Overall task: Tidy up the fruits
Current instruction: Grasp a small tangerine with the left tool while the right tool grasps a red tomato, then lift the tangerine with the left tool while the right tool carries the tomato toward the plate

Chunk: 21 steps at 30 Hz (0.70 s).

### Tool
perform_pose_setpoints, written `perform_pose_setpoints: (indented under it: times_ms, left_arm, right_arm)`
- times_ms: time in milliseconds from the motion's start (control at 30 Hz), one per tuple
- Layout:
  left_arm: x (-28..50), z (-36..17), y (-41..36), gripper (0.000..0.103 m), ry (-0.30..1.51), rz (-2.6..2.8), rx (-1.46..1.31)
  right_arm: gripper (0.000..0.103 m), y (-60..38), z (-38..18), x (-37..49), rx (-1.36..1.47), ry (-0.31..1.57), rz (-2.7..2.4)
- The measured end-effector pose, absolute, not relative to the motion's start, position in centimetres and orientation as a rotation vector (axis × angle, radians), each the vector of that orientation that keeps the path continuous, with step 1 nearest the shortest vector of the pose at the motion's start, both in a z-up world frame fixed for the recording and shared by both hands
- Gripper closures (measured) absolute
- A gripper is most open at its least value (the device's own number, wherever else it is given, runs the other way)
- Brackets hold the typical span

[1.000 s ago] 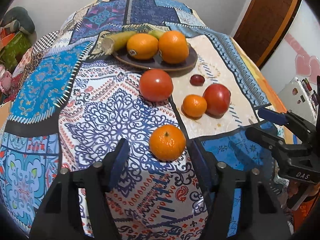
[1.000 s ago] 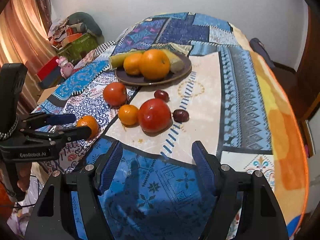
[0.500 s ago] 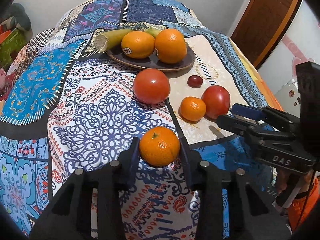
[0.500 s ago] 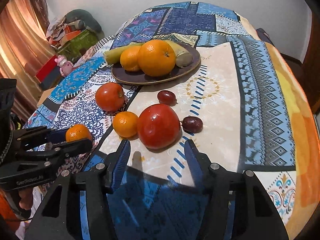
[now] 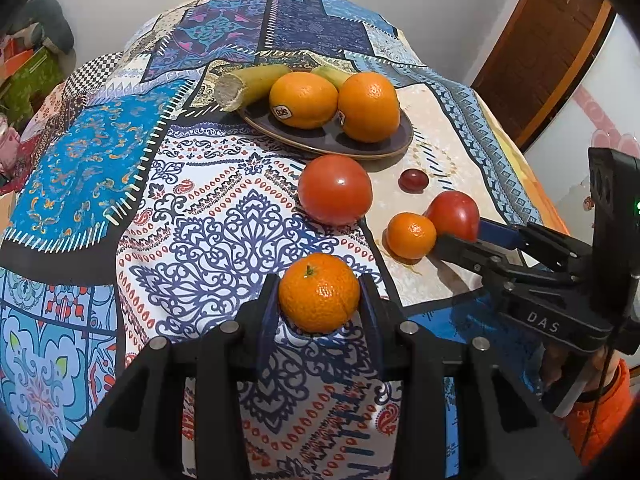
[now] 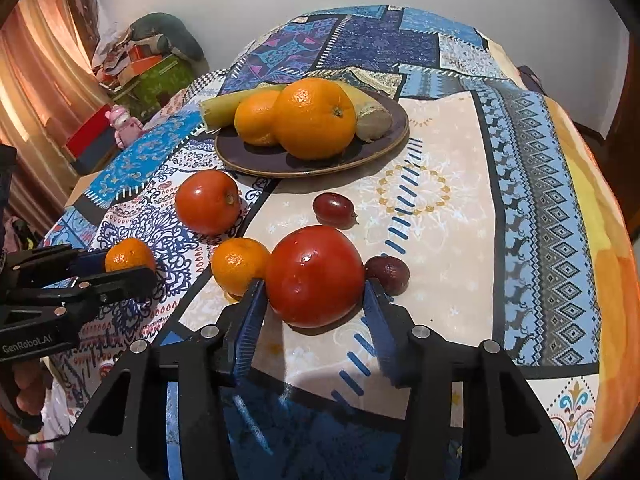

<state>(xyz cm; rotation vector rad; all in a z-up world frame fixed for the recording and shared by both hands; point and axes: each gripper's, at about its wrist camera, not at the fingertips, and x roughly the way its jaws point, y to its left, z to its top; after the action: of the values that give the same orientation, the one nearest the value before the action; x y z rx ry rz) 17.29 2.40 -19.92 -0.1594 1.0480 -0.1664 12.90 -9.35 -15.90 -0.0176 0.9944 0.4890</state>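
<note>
Since 1.0 s earlier, left gripper [image 5: 319,294] was closed onto mandarin [image 5: 319,292], lower centre; right gripper [image 6: 314,300] was narrowed around tomato [image 6: 315,276], contact unclear; both judged ready for plate [image 5: 394,144]

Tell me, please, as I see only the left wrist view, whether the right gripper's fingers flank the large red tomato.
Observer: Yes; the right gripper has a blue pad against each side of the large red tomato.
Operator: Is anything hidden behind it?
Observer: A dark purple grape lies just beyond the right finger.
Operator: Thanks; my left gripper holds the small orange mandarin.
</note>
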Motion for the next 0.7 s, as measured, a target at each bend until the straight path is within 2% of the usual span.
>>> perform_pose_setpoints:
  times_ms: [700]
  left_arm:
    - [18.9, -15.8, 3.0, 0.065, 0.945, -0.151, -0.166]
  right_arm:
    - [0.058, -10.7, -12.4, 12.4, 0.014, 0.912, 0.499]
